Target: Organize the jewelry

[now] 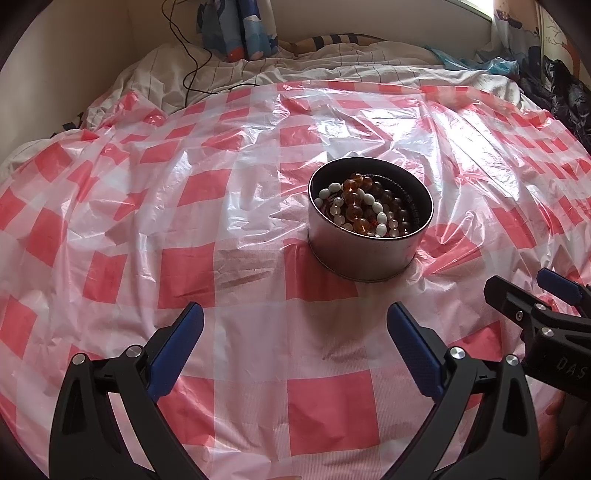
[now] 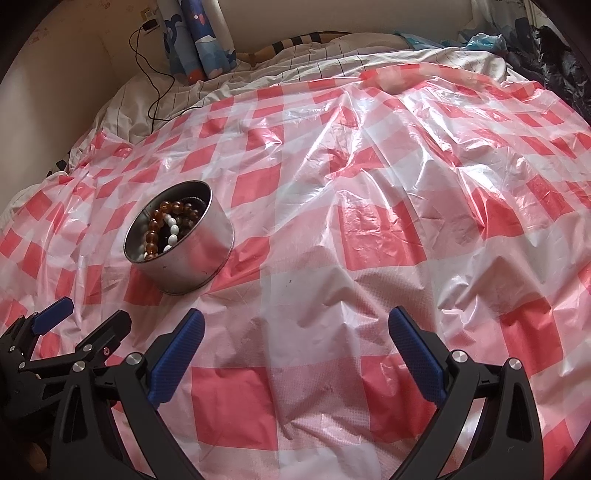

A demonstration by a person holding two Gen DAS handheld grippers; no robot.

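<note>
Red and white squares cover the shiny plastic sheet (image 1: pixel 240 221) that is spread over a bed. A round metal tin (image 1: pixel 369 221) sits on the sheet with no lid on it. Inside the tin is a heap of beads: orange-brown see-through beads (image 1: pixel 354 195), white oval beads (image 1: pixel 373 206) and a string of tiny dark beads (image 1: pixel 406 195) along the far side. All the beads are in the tin, and the sheet around it is bare. The left gripper (image 1: pixel 295 325) is near the tin, just in front of it, with its blue fingers (image 1: pixel 177 347) spread wide apart and nothing between them. The right gripper (image 2: pixel 295 328) is off to the right of the tin, and its blue fingers (image 2: pixel 417 354) are spread wide too, holding nothing. Both grippers are up above the sheet. Behind the sheet lies a white striped blanket (image 1: pixel 295 66). A black wire (image 1: pixel 188 55) runs down the wall onto the blanket, and a blue curtain (image 1: pixel 240 26) with pictures hangs at the back.
</note>
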